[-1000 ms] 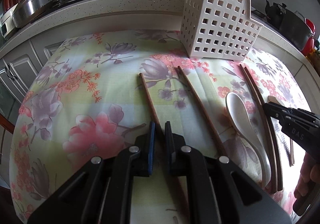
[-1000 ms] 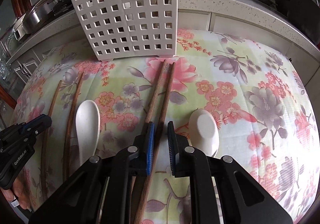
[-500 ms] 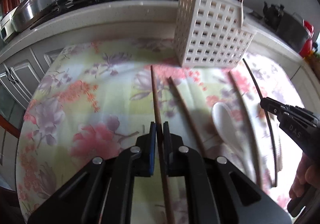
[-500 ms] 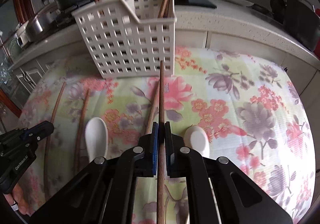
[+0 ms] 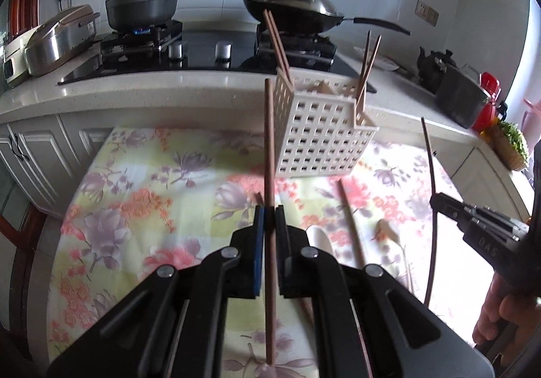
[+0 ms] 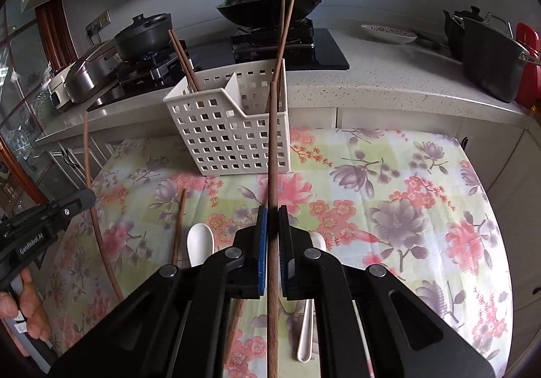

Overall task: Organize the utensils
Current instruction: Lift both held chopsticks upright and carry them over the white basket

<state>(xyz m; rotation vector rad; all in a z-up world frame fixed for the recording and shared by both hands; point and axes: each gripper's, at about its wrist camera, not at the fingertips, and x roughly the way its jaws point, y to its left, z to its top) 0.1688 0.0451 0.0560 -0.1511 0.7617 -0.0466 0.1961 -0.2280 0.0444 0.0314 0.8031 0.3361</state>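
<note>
Each gripper holds one long brown wooden chopstick clear of the flowered tablecloth: the left gripper (image 5: 269,214) is clamped on its chopstick (image 5: 268,148), which stands nearly upright with its tip beside the left wall of the white plastic lattice caddy (image 5: 321,138), and the right gripper (image 6: 272,215) is clamped on its own chopstick (image 6: 273,148), whose tip reaches up in front of the caddy's right compartment. The step in hand looks like the carry from the cloth to the caddy, both sticks lifted and not yet inside. The next move calls for bringing each stick above the caddy's rim, turning it so one end points down, and lowering it into a compartment before letting go; the sticks already standing there lean across the openings, so the entry should be steered past them

Counted: two chopsticks held, one per gripper; four chopsticks in the caddy, a pair in the left compartment (image 6: 182,56) and a pair in the right (image 6: 284,40); two more brown chopsticks appear to lie on the cloth, one left of the spoons (image 6: 178,226) and one mostly hidden under the right gripper; two white ceramic spoons (image 6: 200,242) lie on the cloth, the second partly covered by the right gripper. One caddy stands at the far edge of the cloth-covered worktop (image 6: 422,192), against the stone kitchen counter
</note>
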